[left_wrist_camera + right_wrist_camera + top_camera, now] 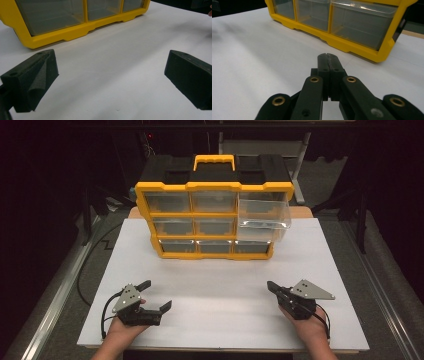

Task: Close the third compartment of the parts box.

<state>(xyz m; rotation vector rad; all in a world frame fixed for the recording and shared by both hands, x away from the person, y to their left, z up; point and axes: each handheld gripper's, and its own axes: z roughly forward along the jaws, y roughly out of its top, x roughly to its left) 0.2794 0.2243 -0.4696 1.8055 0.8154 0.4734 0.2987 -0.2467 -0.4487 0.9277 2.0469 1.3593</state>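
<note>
From the high view, a yellow-framed organizer [212, 217] with a black top and yellow handle stands at the far middle of the white board [220, 290]. Its clear plastic drawers sit in three rows; the top right drawer [263, 214] is pulled out and looks empty. The left gripper [159, 296] rests near the front left with jaws apart; the right gripper [270, 286], near the front right, has its jaws together.

In the left gripper view, two matte black foam-like pads [35, 80] stand wide apart over the bare board, the organizer's bottom row beyond.

In the right gripper view, the black jaws meet, empty, pointing at the frame's lower corner.
</note>
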